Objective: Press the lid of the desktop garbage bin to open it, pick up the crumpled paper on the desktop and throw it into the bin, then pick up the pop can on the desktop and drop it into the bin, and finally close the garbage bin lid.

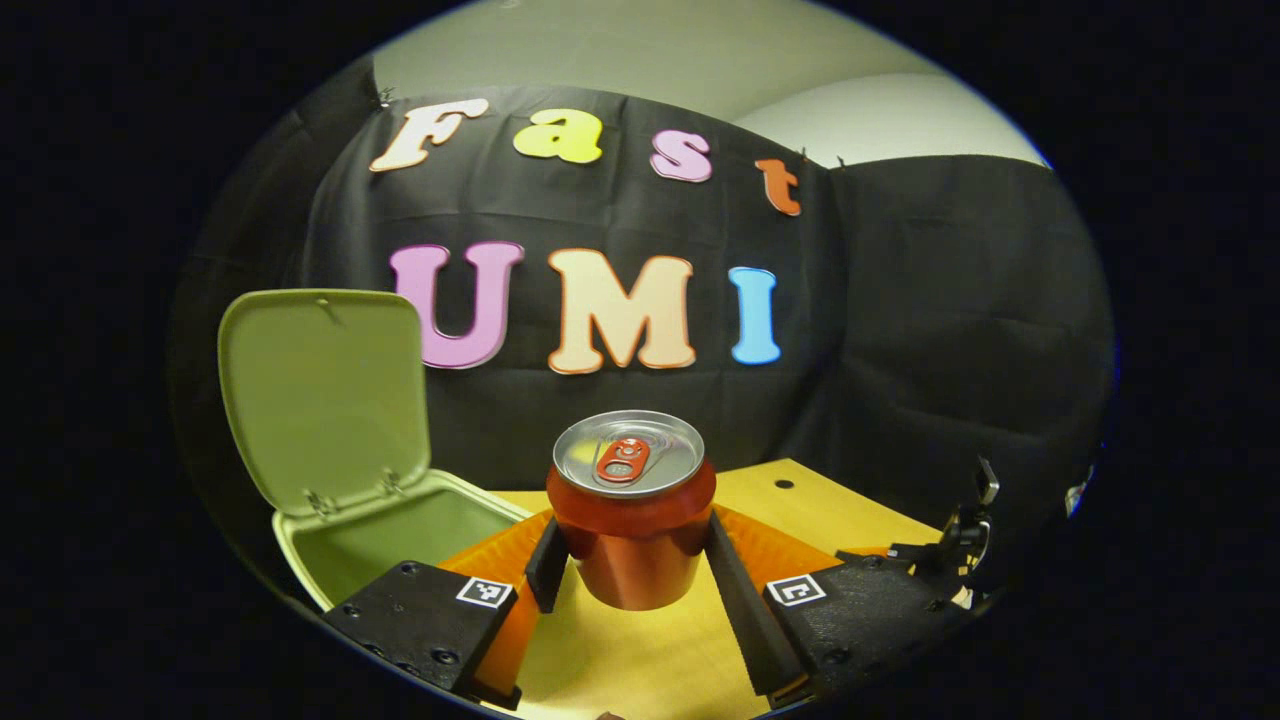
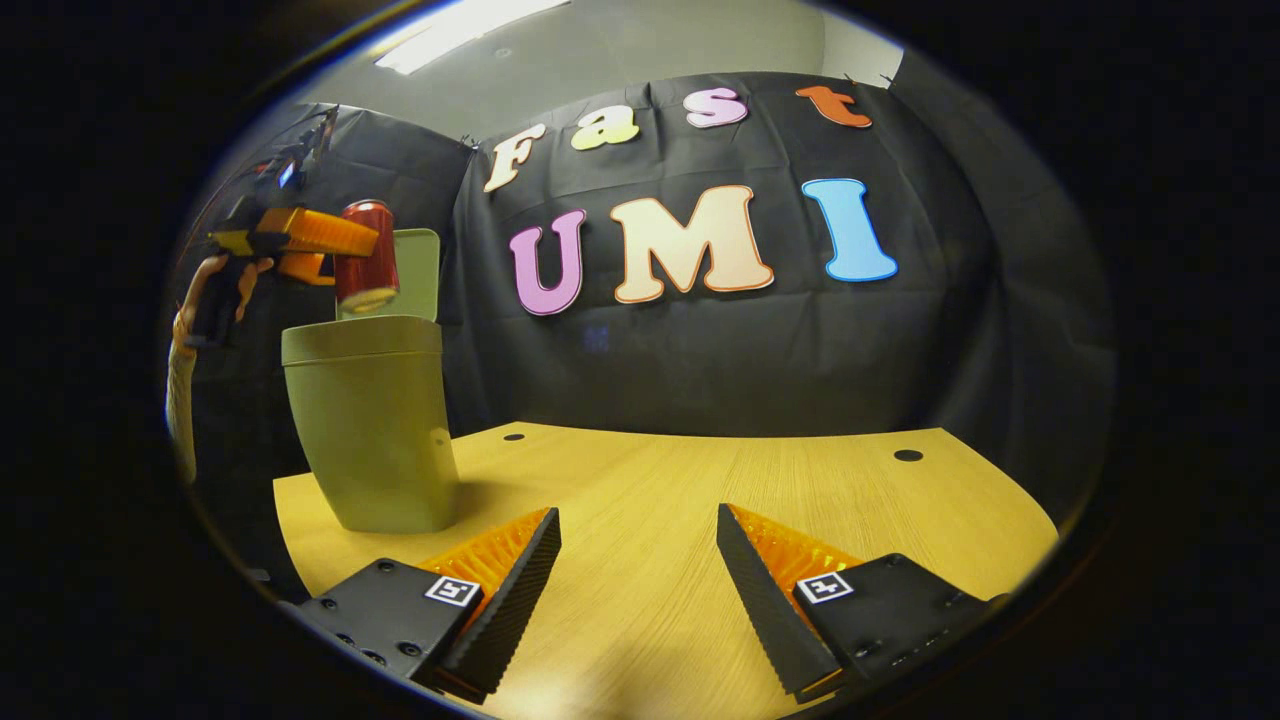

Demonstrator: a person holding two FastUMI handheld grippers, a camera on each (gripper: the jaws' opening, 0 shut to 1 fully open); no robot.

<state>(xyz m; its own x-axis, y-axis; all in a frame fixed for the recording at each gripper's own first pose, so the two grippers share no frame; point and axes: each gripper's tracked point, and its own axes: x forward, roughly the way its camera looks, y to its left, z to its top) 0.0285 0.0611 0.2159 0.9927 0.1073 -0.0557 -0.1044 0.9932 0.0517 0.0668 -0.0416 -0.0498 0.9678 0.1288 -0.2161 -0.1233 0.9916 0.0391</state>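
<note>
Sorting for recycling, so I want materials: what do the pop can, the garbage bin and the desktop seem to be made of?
Pop can: likely aluminium; bare silvery top with a pull tab, glossy red painted sides that catch the light.
Garbage bin: probably moulded plastic; even matte pale green, smooth walls, hinged lid.
Desktop: wood or wood-look laminate; yellowish with fine straight grain lines. Which one cannot be told.

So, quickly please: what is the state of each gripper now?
Left gripper: closed on the red metal pop can, held up near the open green plastic bin.
Right gripper: open, holding nothing.
</note>
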